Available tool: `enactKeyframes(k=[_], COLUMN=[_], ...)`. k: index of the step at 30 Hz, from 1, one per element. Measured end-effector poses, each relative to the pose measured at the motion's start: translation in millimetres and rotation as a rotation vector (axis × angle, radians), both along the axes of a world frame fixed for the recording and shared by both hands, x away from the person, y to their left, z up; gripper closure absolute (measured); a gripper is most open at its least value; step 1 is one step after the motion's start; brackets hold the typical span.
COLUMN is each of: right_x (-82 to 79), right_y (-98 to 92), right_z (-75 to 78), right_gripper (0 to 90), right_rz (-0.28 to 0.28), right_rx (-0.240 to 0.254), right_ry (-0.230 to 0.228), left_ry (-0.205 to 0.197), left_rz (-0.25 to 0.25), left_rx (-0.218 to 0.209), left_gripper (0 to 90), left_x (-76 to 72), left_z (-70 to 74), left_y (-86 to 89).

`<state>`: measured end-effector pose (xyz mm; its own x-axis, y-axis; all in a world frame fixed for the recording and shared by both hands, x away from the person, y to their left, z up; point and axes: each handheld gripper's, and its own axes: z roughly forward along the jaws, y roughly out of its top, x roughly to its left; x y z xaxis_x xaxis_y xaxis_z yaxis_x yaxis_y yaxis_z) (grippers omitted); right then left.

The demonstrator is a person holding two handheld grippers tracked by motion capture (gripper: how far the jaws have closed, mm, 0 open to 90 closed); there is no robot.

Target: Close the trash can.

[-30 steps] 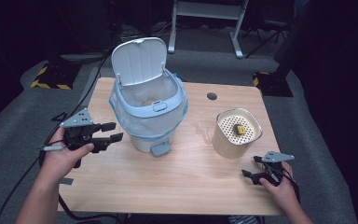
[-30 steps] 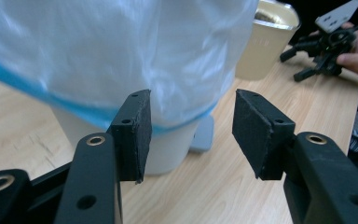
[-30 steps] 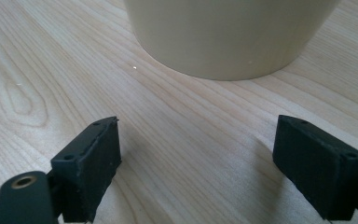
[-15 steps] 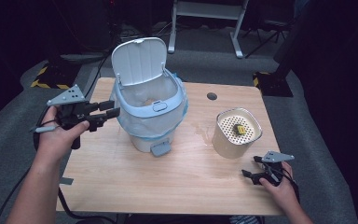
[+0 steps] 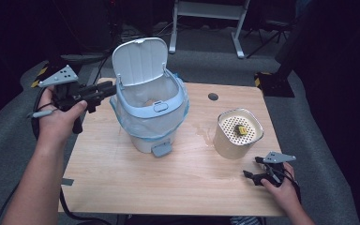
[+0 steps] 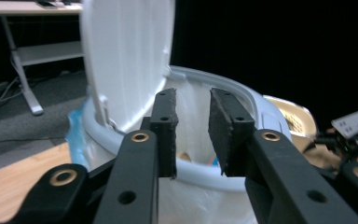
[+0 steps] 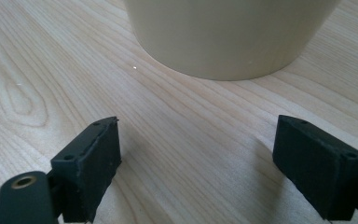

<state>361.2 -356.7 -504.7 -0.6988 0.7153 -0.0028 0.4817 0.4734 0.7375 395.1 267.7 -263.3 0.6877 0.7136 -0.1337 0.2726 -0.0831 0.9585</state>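
The left gripper (image 5: 104,90) is held up just beside the rim of the bin (image 5: 149,117), at the foot of its raised lid (image 5: 139,61), probably so that the lid can be pushed or nipped shut. Its jaws have just been closing; they now stand a narrow gap apart with nothing between them, and in the left gripper view (image 6: 193,128) they point past the lid's edge into the bin's mouth without touching it.

The bin stands toward the far left part of the desk (image 5: 122,183), set back from the near edge. It is a small white pedal bin with a pale blue collar, a clear liner bag folded out over the rim, and a grey pedal at its foot facing the near edge. The lid stands upright on its hinge at the far side. Something pale lies inside, too dim to name.

The right gripper (image 5: 255,174) rests low near the near right corner, jaws wide apart and empty, parked out of the way. Just beyond it stands a cream cup (image 5: 238,133) whose holed top carries a small yellow object
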Motion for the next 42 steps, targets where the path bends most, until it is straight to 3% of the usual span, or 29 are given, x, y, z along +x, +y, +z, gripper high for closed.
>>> enactKeyframes(k=[4,10,20,24,29,31,34,37,38,40,41,42], right_x=[0.0,0.0,0.0,0.1,0.1,0.1,0.1,0.1,0.0,0.1,0.1,0.1], right_y=[0.0,0.0,0.0,-0.1,-0.1,-0.1,-0.1,0.0,-0.1,-0.1,0.1,0.0], right_z=[0.0,0.0,0.0,0.0,0.0,0.0,0.0,0.0,0.0,0.0,0.0,-0.1], right_gripper=[15.0,15.1,15.0,15.1,15.1,15.1,15.1,15.1,15.1,15.1,15.1,15.1], right_rz=[0.000,0.000,0.000,0.000,0.000,0.000,0.000,0.000,0.000,0.000,0.000,0.000], right_rx=[0.000,0.000,0.000,0.001,0.001,0.001,0.001,0.001,0.001,0.001,0.001,0.001], right_ry=[0.000,0.000,0.000,0.000,0.000,0.000,0.000,0.000,0.000,0.000,0.000,0.000], left_ry=[0.009,0.012,0.033,0.027,0.019,0.018,0.009,0.009,0.009,0.005,0.000,0.007], left_rz=[0.085,0.137,0.231,0.204,0.221,0.209,0.170,0.074,0.053,0.087,0.104,0.110], left_rx=[0.048,0.081,0.088,0.059,0.069,0.062,0.037,-0.048,-0.047,0.033,0.053,0.042], left_gripper=[78.1,81.6,80.0,75.9,63.6,63.3,63.2,57.4,57.4,54.2,56.0,56.5], left_x=[10.9,31.0,57.7,65.5,69.4,69.7,67.4,64.0,62.7,59.5,58.8,58.4], left_z=[9.1,17.4,18.7,19.7,20.4,20.4,22.0,24.0,24.6,26.2,26.7,27.6], left_y=[1.7,0.0,2.7,2.5,4.2,5.6,6.9,3.1,-1.0,-8.0,-9.7,-10.3])
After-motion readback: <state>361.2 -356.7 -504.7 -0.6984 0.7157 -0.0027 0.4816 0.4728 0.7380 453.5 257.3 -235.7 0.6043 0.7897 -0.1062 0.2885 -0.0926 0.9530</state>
